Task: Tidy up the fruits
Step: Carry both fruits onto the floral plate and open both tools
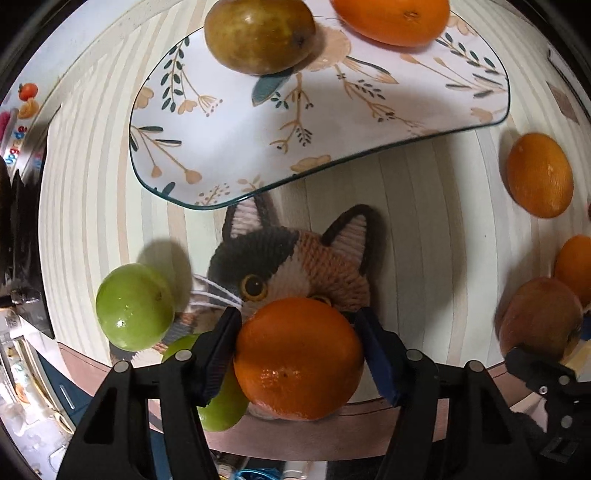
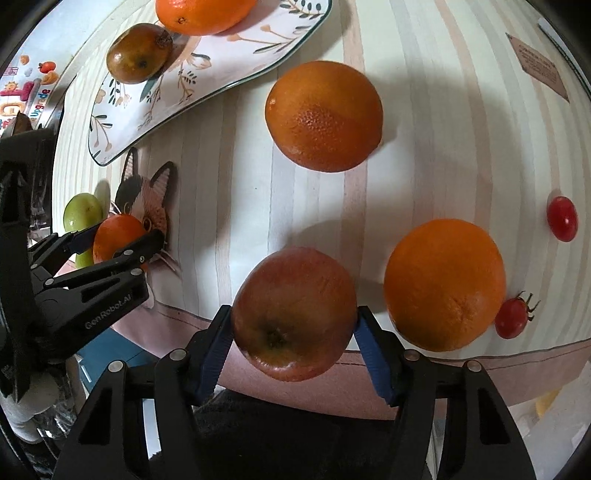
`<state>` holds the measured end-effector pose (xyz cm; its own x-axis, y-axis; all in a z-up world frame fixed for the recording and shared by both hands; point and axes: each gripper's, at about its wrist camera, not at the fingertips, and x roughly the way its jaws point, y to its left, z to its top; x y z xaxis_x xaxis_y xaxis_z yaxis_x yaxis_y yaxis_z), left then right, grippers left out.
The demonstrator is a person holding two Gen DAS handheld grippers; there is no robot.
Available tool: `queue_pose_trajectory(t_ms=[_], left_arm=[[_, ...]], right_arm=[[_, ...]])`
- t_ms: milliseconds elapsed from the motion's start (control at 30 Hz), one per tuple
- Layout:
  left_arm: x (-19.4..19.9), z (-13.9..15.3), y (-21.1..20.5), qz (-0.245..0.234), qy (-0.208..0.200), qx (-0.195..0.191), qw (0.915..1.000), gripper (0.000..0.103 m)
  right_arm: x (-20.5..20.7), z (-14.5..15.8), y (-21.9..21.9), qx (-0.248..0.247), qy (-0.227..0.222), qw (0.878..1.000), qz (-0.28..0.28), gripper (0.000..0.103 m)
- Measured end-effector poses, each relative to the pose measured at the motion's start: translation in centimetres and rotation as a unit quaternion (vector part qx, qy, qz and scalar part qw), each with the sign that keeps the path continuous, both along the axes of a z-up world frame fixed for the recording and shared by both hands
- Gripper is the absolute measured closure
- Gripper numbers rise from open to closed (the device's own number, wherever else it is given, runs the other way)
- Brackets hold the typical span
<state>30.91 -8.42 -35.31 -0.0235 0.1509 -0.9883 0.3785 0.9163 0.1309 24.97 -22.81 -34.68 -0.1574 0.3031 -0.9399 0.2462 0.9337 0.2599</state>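
My left gripper [image 1: 297, 321] is shut on an orange [image 1: 299, 360] and holds it above the cat coaster [image 1: 295, 258], near the table's front edge. It also shows in the right wrist view [image 2: 123, 236]. My right gripper [image 2: 293, 314] is shut on a red-brown apple [image 2: 293, 314]. A floral plate [image 1: 332, 122] lies further back and holds a brown-green fruit [image 1: 258, 35] and an orange [image 1: 393, 18]. Two green fruits [image 1: 135, 306] sit left of the coaster.
Two loose oranges [image 2: 325, 114] [image 2: 443, 284] lie on the striped tablecloth [image 2: 443, 110]. Two small red tomatoes [image 2: 561, 218] [image 2: 511, 317] lie at the right. A printed label [image 2: 537, 64] is at the far right. The table's front edge runs just under both grippers.
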Motion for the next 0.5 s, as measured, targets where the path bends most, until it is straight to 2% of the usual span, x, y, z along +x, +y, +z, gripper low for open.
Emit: queue_pose_trajectory(t_ms=[267, 500], left_arm=[[-0.6, 0.9, 1.3, 0.025, -0.006, -0.030, 0.9992, 0.043], [-0.8, 4.8, 2.0, 0.041, -0.022, -0.073, 0.9963, 0.043]], right_arm=[[0.7, 0.4, -0.5, -0.003, -0.022, 1.000, 0.001, 0.036], [3.0, 3.3, -0.5, 0.010, -0.056, 0.998, 0.003, 0.036]])
